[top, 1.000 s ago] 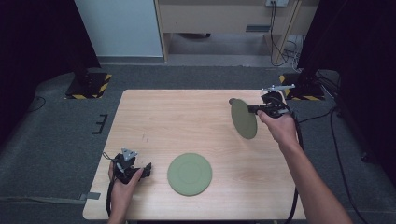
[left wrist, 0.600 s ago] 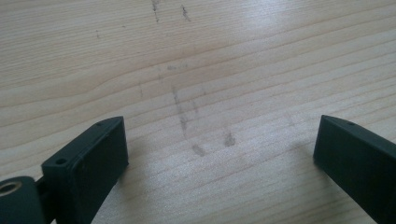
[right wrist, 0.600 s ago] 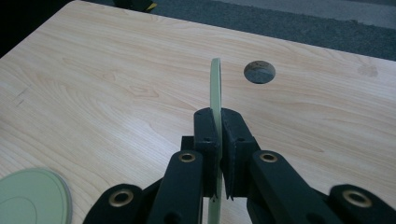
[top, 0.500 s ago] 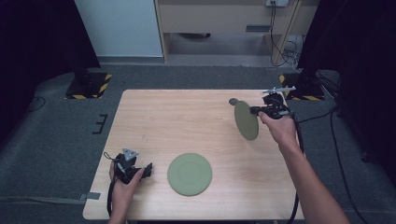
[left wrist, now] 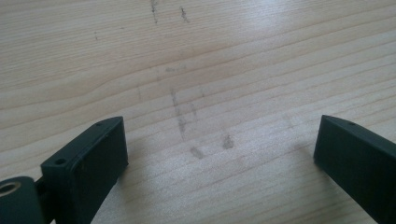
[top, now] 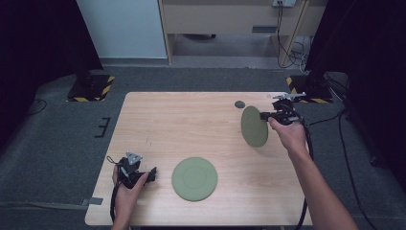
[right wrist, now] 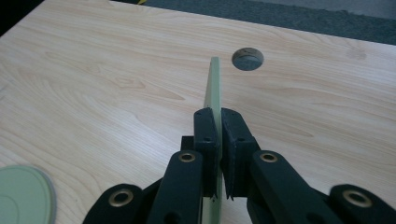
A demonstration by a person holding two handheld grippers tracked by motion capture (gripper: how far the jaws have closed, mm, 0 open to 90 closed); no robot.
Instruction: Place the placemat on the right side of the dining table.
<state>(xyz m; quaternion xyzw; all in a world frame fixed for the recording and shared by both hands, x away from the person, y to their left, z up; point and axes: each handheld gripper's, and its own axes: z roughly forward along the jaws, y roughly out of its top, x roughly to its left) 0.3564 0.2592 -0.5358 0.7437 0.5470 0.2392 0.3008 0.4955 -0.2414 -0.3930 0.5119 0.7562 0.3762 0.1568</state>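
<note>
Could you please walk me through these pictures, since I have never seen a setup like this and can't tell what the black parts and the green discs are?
A person sits at a wooden table and holds a hand tool with two black jaws in each hand. One picture looks down from above; each of the other two comes from a small camera riding on one tool, looking along its jaws. The right gripper is shut on the rim of a green plate, held on edge above the table; in the right gripper view you see that plate edge-on between the jaws. A second green plate lies flat near the front edge. The left gripper rests beside it with its jaws wide apart and nothing between them. The dark round spot is a hole in the tabletop.
</note>
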